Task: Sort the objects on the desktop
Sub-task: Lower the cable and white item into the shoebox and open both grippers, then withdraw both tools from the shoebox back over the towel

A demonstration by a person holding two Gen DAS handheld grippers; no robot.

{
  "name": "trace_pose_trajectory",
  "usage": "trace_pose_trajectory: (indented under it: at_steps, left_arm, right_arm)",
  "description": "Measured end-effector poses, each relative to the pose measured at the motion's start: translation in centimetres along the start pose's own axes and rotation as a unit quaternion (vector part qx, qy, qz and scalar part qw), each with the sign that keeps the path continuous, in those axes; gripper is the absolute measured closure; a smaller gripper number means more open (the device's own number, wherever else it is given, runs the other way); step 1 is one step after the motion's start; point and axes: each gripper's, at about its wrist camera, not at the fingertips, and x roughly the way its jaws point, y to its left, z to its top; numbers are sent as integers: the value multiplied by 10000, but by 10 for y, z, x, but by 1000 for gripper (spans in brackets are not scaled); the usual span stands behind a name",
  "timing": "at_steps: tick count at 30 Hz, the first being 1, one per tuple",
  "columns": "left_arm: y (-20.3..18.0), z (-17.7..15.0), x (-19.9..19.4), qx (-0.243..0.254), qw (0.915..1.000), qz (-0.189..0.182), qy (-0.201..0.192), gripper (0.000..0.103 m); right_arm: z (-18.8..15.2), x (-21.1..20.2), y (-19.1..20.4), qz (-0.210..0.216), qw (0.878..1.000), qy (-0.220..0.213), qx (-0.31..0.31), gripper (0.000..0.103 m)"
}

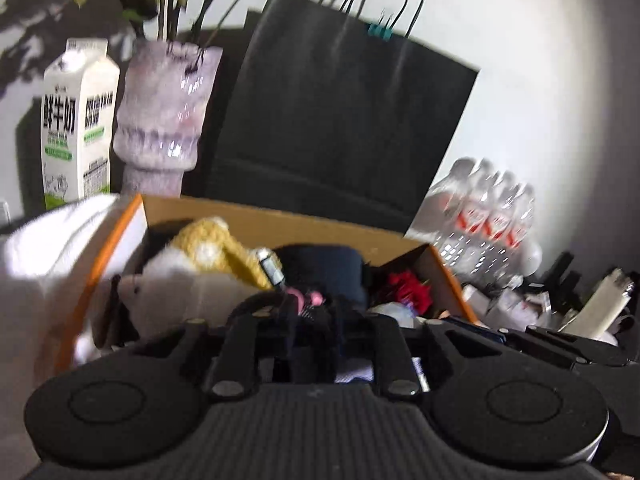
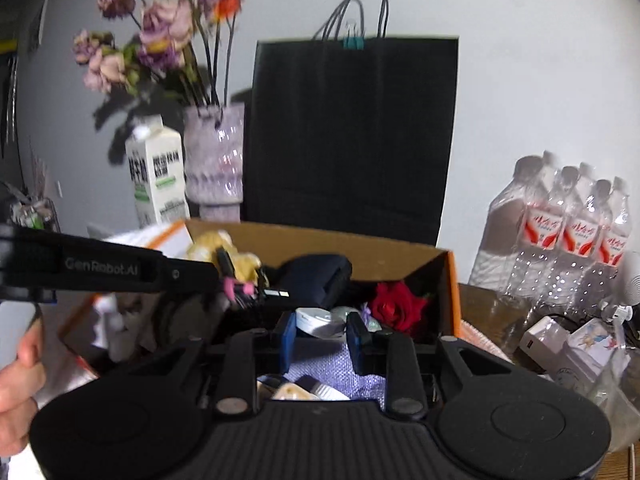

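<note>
cardboard box (image 2: 320, 240): matt brown inside, orange edges. paper bag (image 2: 352, 132) matt black, thin cord handles; vase (image 1: 160, 116) glossy ribbed lilac glass or plastic, can't tell which; water bottles (image 2: 568, 240) clear shiny plastic. right gripper (image 2: 322, 338) body matt black ribbed plastic, yellow item (image 1: 216, 248) in box looks crocheted yarn.

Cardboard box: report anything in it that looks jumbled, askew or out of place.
The cardboard box is a jumble: a yellow knitted piece, a dark pouch and a red rose lie heaped with no order. The left gripper reaches in, pinching something small and pink. Nothing looks spilled or broken.
</note>
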Motion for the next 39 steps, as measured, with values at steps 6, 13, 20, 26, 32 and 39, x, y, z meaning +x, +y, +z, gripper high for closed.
trace_pose_trajectory:
  at_steps: [6, 13, 20, 26, 32, 39]
  left_arm:
    - [-3, -12, 8, 397, 9992, -95, 20, 42]
    - [-12, -21, -15, 731, 9950, 162, -659, 0]
    - [0, -27, -29, 722, 9851, 1103, -1106, 0]
    - [16, -35, -55, 370, 9871, 1282, -886, 0]
    - [12, -59, -113, 418, 9874, 1329, -746, 0]
    - [5, -121, -183, 749, 9886, 1303, -129, 0]
  right_arm:
    - [-13, 22, -2, 52, 9999, 102, -1, 71]
    - [-11, 15, -8, -159, 9996, -43, 245, 38]
    - [-12, 1, -12, -585, 9969, -126, 503, 18]
    - [-17, -23, 1, -666, 9959, -24, 614, 17]
    - [-37, -69, 17, -760, 9938, 28, 811, 16]
    - [-91, -149, 40, -467, 9946, 220, 905, 14]
